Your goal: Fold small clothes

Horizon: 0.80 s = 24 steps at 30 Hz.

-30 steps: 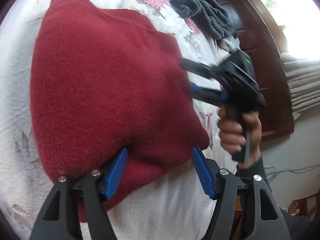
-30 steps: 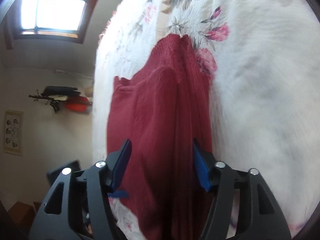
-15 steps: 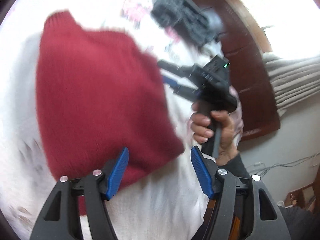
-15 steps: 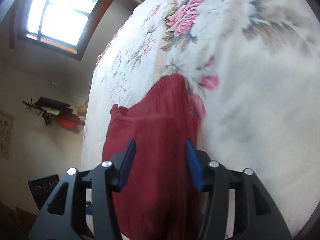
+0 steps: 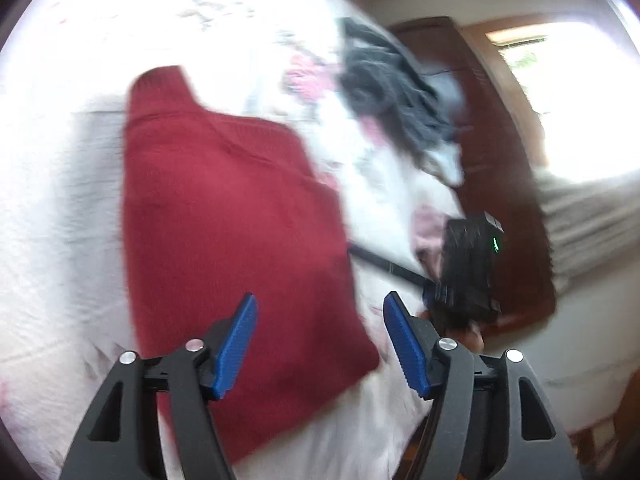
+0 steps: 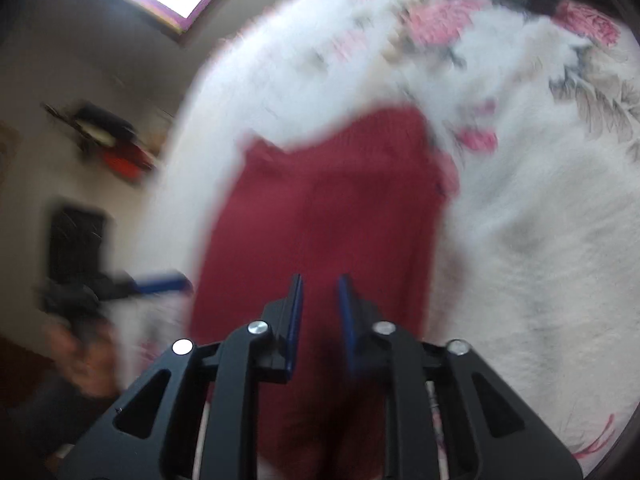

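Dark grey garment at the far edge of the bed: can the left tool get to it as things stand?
Probably yes. The left tool is open and holds nothing, and it hangs over the near corner of the red sweater. Only sweater and bare floral bedspread lie between it and the dark grey garment; the right tool sits off to the side.

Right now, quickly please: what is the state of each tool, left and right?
Left tool: open, holding nothing, above the red sweater.
Right tool: narrowed to a small gap, nothing gripped between its pads; sweater lies below.

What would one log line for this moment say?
sweater: folded on bed | left gripper: open, empty | right gripper: narrowly open, empty
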### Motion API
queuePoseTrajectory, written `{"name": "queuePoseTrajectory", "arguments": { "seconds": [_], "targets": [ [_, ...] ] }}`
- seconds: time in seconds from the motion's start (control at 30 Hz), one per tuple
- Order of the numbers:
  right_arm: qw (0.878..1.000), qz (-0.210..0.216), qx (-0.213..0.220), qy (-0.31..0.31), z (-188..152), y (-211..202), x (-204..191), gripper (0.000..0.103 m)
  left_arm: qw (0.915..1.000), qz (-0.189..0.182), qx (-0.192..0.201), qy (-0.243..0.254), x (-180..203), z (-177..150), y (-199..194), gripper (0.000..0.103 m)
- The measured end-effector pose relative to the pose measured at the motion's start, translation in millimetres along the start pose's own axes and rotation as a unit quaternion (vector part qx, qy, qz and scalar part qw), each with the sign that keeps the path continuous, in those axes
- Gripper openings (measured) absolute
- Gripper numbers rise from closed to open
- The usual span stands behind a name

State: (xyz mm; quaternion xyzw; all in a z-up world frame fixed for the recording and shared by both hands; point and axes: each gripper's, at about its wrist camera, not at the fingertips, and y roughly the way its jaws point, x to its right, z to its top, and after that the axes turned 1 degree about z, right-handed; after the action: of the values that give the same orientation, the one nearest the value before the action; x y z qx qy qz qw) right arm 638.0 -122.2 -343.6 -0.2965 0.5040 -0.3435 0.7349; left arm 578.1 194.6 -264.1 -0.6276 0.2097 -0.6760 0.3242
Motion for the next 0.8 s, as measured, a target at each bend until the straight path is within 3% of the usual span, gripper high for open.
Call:
{"name": "queuePoseTrajectory", "arguments": {
  "seconds": [0.03, 0.1, 0.13, 0.17, 0.23, 0.33, 0.37, 0.4, 0.43, 0.47, 0.6, 0.67, 0.73, 0.8],
  "targets": [
    [1.0, -0.012, -0.003, 0.007, 0.4, 8.4, 9.7, 0.005, 0.9996, 0.017, -0.02, -0.008, -8.5, 2.6, 13.7, 0.064],
    [0.998, 0.016, 0.003, 0.065, 1.5, 8.6, 31.3, 0.0, 0.9991, 0.028, -0.026, -0.02, -14.8, 1.1, 17.5, 0.061],
    [0.998, 0.016, 0.016, 0.063, 2.2, -3.7, 27.8, 0.0, 0.9991, 0.027, -0.024, -0.021, -11.8, 1.2, 12.9, 0.061],
    [0.998, 0.024, 0.025, 0.058, -0.5, -14.2, 21.1, 0.007, 0.9997, 0.017, -0.012, -0.013, -3.8, -1.9, 1.0, 0.061],
    [0.997, 0.058, 0.034, 0.04, -14.2, -35.9, 5.0, 0.009, 0.9998, -0.014, -0.005, 0.014, 8.3, -12.9, -15.8, 0.061],
    [0.996, 0.087, -0.001, -0.005, -51.1, -40.8, -18.0, 0.009, 0.9985, -0.024, -0.028, 0.04, 20.7, -36.9, -6.3, 0.062],
    [0.996, 0.082, -0.015, -0.011, -58.3, -35.9, -16.9, 0.008, 0.9981, -0.014, -0.045, 0.039, 17.4, -46.0, 3.2, 0.062],
    [0.998, 0.058, -0.027, -0.018, -64.5, -27.1, -14.1, 0.0, 0.9977, 0.004, -0.057, 0.036, 10.4, -53.9, 14.5, 0.062],
    [0.999, 0.028, -0.034, -0.016, -68.9, -15.4, -3.7, 0.0, 0.9976, 0.005, -0.062, 0.029, 3.4, -58.7, 20.3, 0.062],
    [0.999, 0.032, -0.035, -0.001, -70.4, -13.0, 5.8, 0.0, 0.9979, 0.003, -0.062, 0.02, -1.4, -63.3, 25.7, 0.061],
    [0.999, 0.043, -0.01, 0.028, -68.1, -35.2, 9.0, 0.0, 0.9994, -0.013, -0.029, 0.012, 2.3, -70.8, -0.5, 0.062],
    [0.998, 0.063, 0.001, 0.021, -68.1, -52.2, 2.8, 0.006, 0.9994, -0.032, 0.005, 0.012, 2.5, -74.8, -25.9, 0.071],
    [0.998, 0.063, -0.004, 0.019, -73.4, -55.1, 3.1, 0.007, 0.9995, -0.019, 0.024, 0.006, -1.9, -80.8, -38.5, 0.074],
    [0.999, 0.033, -0.034, 0.023, -83.3, -41.3, 9.2, 0.007, 0.9996, -0.003, 0.027, -0.011, -19.4, -88.8, -51.1, 0.074]
  ]
}}
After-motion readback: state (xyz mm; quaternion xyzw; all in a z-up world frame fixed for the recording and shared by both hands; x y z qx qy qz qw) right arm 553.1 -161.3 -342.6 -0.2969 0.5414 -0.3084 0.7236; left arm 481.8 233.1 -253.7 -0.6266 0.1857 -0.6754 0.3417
